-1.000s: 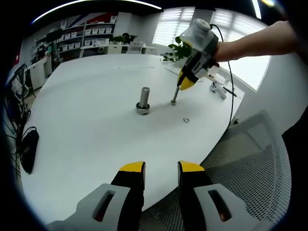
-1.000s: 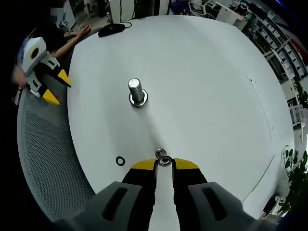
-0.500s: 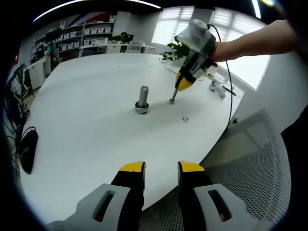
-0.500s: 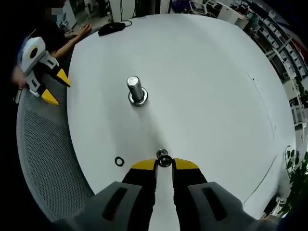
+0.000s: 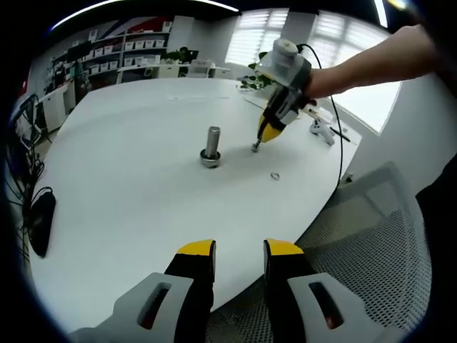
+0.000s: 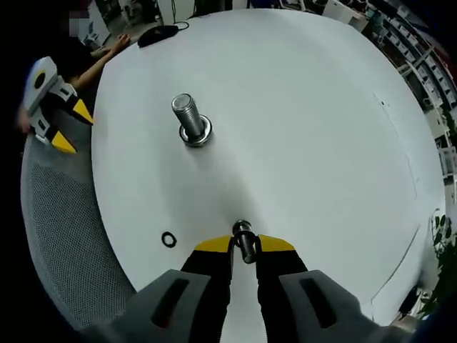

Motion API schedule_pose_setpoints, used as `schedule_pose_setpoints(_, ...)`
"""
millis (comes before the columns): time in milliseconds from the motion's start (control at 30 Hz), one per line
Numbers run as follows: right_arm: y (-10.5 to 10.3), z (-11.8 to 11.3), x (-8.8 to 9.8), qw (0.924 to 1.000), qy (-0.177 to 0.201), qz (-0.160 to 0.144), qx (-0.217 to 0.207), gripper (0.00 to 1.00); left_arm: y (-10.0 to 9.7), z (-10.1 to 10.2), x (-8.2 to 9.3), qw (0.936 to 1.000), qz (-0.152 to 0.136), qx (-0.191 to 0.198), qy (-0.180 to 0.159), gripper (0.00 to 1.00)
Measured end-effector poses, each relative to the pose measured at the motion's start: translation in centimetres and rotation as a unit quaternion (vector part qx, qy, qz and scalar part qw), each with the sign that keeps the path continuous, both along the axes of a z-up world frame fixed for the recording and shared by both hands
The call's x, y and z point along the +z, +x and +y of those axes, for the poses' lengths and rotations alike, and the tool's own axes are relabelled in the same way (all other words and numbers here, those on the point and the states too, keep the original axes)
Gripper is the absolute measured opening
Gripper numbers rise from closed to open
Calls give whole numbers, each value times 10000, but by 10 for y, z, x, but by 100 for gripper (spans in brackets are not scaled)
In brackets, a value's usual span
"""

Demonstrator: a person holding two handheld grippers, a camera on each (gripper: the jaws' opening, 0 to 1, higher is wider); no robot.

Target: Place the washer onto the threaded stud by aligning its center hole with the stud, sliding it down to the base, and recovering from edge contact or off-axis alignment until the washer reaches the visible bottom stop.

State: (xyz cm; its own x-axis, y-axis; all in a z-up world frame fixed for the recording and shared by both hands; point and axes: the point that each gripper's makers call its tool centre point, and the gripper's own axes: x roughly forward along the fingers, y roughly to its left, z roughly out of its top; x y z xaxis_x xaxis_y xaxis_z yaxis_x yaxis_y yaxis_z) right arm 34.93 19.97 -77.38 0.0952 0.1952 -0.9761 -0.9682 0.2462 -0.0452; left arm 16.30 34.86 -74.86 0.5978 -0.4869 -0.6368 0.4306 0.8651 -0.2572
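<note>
A small bolt [image 6: 245, 241] is clamped between the yellow-tipped jaws of the right gripper [image 6: 244, 244], its head pointing away from the camera over the white desk [image 6: 307, 136]. In the left gripper view, the right gripper [image 5: 265, 133] is seen held by a hand above the desk [image 5: 128, 186], with the small bolt [image 5: 255, 147] hanging tilted from its tips, close to the surface. The washer [image 6: 168, 239] lies flat on the desk near the edge, apart from both bolts; it is seen as a small ring [image 5: 275, 176] in the left gripper view. The large threaded stud [image 6: 188, 118] stands upright on its base further in, also seen at [image 5: 212, 146]. The left gripper [image 5: 239, 255] is held with its jaws apart and nothing between them, over the desk edge beside a mesh chair [image 5: 357, 243]. It appears at [image 6: 64, 126] in the right gripper view.
</note>
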Motion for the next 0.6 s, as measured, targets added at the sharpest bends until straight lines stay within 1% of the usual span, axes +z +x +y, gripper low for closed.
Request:
schedule_pose_setpoints(367,1,4,-11,9999,-126,73,60,14,0,-1,0,10000,7,-6,-7,25)
schedule_pose_setpoints(600,0,3,-17,9995,-233,67,178,15,0,-1,1,10000,1,7,-13,25)
